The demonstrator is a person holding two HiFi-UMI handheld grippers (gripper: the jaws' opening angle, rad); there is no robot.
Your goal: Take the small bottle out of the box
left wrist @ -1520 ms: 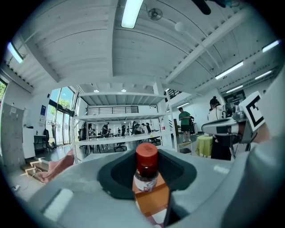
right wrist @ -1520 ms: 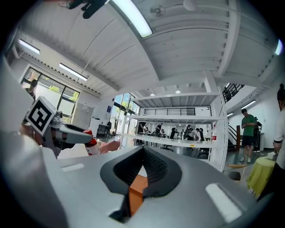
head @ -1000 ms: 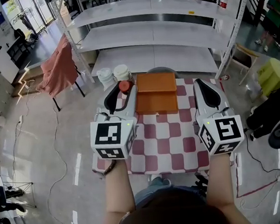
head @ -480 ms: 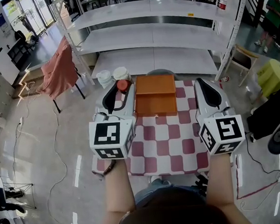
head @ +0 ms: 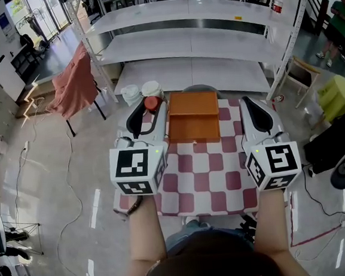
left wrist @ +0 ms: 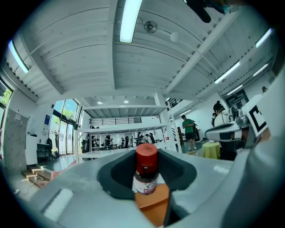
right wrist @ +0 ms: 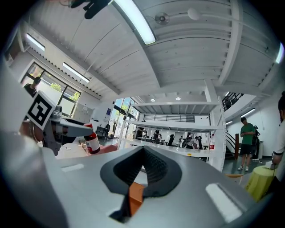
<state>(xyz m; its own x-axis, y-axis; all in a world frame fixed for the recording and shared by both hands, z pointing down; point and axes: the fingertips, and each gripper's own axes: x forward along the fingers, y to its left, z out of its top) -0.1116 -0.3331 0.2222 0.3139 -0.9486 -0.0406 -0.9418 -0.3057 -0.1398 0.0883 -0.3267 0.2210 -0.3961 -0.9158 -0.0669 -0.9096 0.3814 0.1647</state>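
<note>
Small bottle is standing upright, red cap up, between the jaws of my left tool, which is clamping it. It's sitting out of the orange box, just left of it. My right tool is hovering closed and empty on the box's right side, over the checkered worktop.

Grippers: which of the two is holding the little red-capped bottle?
The left gripper: the small bottle stands clamped between its jaws. The right gripper has its jaws together with nothing between them.
</note>
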